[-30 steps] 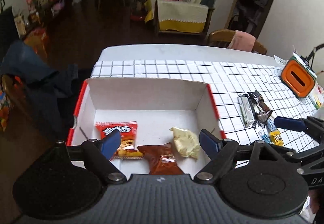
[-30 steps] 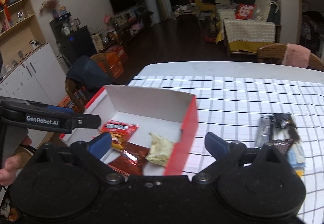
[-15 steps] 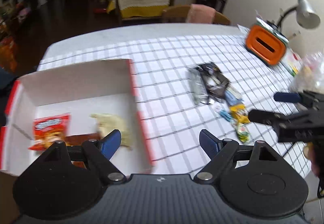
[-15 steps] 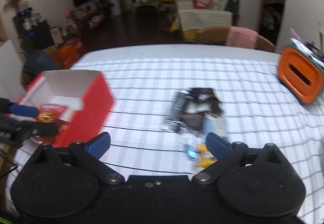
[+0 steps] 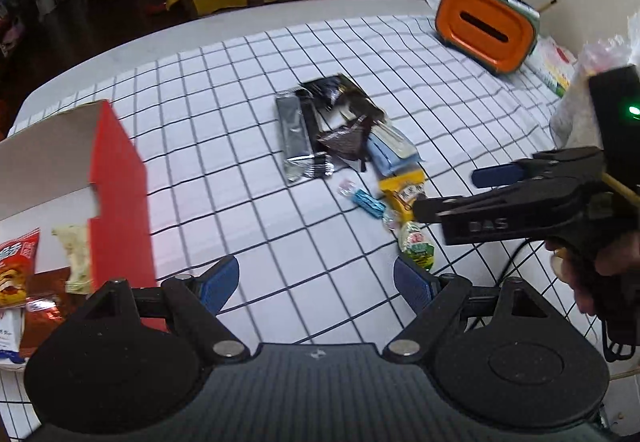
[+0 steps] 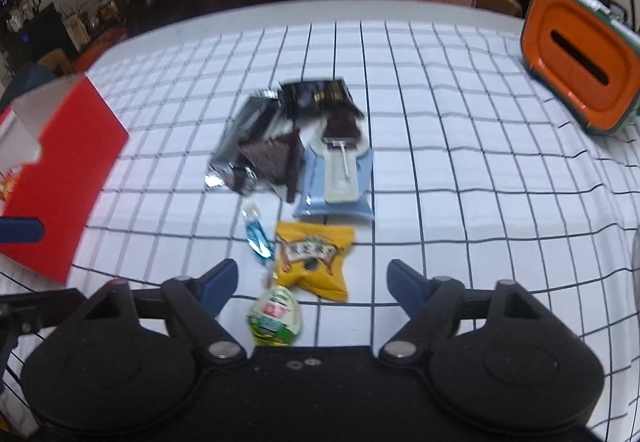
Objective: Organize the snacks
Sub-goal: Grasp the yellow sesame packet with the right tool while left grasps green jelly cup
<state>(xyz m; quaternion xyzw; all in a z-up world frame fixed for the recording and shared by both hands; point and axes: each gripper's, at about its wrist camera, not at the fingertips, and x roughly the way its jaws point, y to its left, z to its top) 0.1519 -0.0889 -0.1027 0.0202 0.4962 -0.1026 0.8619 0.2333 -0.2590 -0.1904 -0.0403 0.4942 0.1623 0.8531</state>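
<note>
both tools hang over the checked surface (image 6: 460, 130), tipped down toward a loose heap of snacks. the right tool (image 6: 312, 282) has its jaws apart with nothing between them; they have just been closing a little, and they frame the near end of the heap, a yellow packet (image 6: 314, 260) with a small green-and-white sweet (image 6: 274, 316) just in front of it and a thin blue wrapper (image 6: 258, 236) at its left. the left tool (image 5: 316, 280) is also spread wide and empty, over bare cloth between the heap and the red box (image 5: 120, 178) on the left.

farther out lie a pale blue packet (image 6: 340, 186), a brown triangular one (image 6: 276, 160), and silver and black sachets (image 6: 240, 140), overlapping each other. in the box a few packets already sit, a red one (image 5: 16, 262) and a pale one (image 5: 76, 254).

these all look light, soft and crinkly, probably slick foil. i'd pinch the yellow packet across its puffed middle or by a sealed edge; the little sweet may skid away if nudged.
</note>
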